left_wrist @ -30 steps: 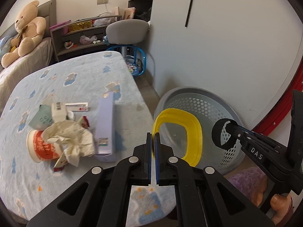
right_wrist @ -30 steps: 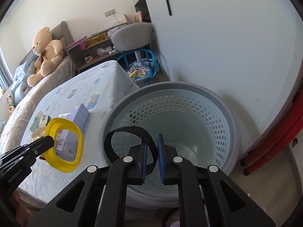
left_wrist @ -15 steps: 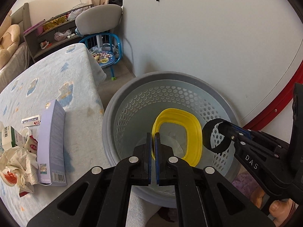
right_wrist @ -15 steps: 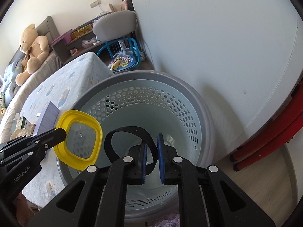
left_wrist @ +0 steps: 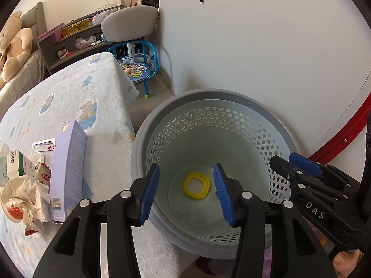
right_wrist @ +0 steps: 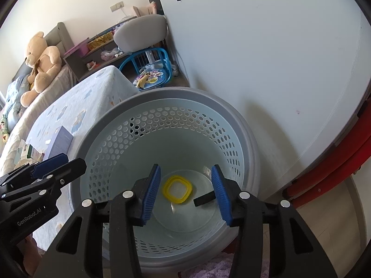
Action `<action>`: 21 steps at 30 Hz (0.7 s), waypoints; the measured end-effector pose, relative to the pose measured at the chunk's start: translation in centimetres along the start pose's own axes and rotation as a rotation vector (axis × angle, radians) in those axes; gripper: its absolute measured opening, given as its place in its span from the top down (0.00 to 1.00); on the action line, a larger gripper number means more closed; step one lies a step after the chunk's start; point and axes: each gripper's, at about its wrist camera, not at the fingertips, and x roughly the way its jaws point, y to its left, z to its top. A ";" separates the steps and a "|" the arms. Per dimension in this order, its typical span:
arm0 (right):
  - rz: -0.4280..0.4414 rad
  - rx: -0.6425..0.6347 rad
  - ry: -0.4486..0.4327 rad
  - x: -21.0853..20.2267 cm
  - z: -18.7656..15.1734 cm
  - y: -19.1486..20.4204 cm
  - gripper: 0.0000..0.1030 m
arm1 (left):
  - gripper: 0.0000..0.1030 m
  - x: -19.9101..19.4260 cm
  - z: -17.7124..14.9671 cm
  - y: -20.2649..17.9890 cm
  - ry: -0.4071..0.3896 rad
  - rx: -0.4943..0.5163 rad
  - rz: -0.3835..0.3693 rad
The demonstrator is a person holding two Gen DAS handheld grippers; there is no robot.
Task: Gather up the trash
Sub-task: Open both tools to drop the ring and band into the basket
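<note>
In the left wrist view, the left gripper hangs over the grey basket with its jaws opening and nothing between them, and the yellow lid lies on the basket floor; the purple box and crumpled paper wait on the bed close beside the rim, so a low sweep toward them could, I think, knock the basket.

In the right wrist view, the right gripper is also opening and empty above the basket, with the yellow lid and a black band at the bottom. The 2 tools stand near each other, the wall is close behind, and the free room is upward and toward the bed.
</note>
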 end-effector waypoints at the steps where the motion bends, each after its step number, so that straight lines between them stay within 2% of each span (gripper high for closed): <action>1: 0.000 0.000 0.000 0.0 0.0 0.0 0.56 | 0.52 -0.2 0.0 0.0 -0.003 -0.002 0.002; 5: 0.000 -0.002 0.000 0.0 -0.1 0.1 0.53 | 0.45 -0.5 -0.1 0.2 -0.015 -0.016 0.016; 9: -0.010 -0.011 -0.012 -0.1 -0.2 0.4 0.45 | 0.41 -0.6 -0.2 0.5 -0.031 -0.027 0.035; 15: -0.019 -0.019 -0.014 -0.2 -0.3 0.6 0.41 | 0.36 -0.8 -0.4 0.7 -0.044 -0.041 0.054; 21: -0.027 -0.022 -0.030 -0.3 -0.3 0.5 0.30 | 0.33 -1.0 -0.5 1.1 -0.051 -0.059 0.061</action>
